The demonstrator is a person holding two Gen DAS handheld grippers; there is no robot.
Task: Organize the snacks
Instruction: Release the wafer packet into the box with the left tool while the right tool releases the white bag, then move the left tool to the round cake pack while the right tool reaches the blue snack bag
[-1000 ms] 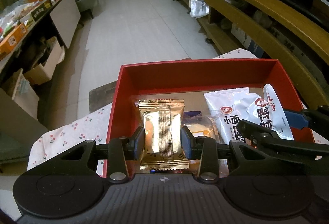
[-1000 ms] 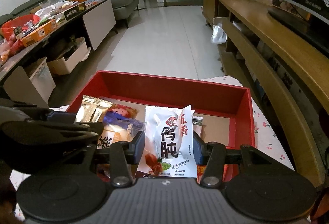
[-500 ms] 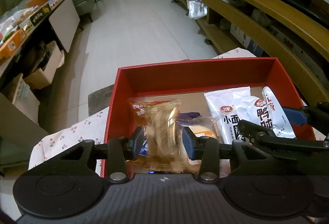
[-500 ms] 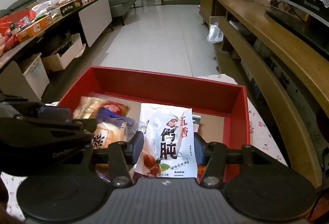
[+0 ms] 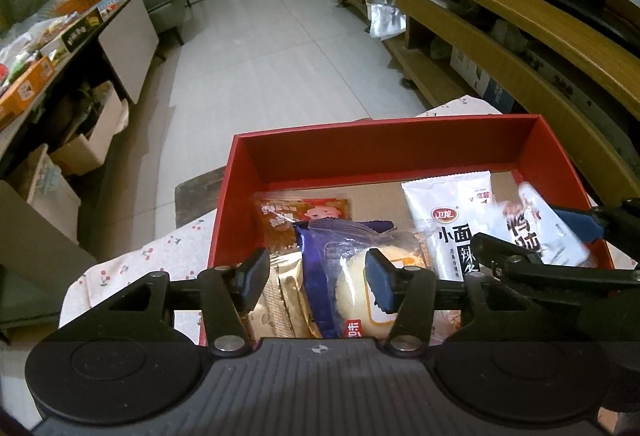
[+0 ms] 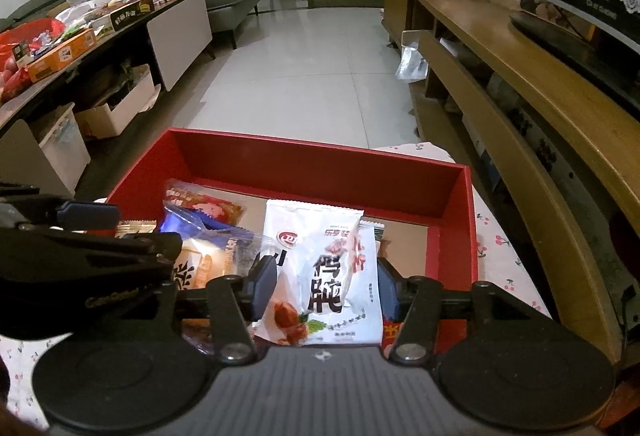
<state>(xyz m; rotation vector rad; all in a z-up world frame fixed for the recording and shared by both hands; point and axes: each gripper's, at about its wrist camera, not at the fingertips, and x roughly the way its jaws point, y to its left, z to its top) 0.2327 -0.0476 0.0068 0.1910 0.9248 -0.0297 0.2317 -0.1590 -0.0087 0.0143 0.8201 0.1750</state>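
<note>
The red box fills the lower middle of both frames, standing on a surface covered by a white cloth with a cherry print. In the left wrist view, the left gripper sits at the bottom centre with its jaws spread wide and nothing between them; below the gap lie a gold-wrapped snack and a bun in a blue and clear wrapper, both loose in the near left part of the box. Just beyond them, toward the middle left of the box, rests an orange-red packet. To the right of centre lies a white packet with a red logo, flat on the cardboard floor of the box.

The right gripper occupies the bottom centre of its own view, its jaws open about the width of a white pouch with black characters (whether the pads actually press it or only flank it cannot be told). That pouch stands tilted above the near right part of the box, overlapping the white packet behind it. The same pouch shows blurred at the right edge of the left wrist view, beside a blue pad of the right gripper.
</note>
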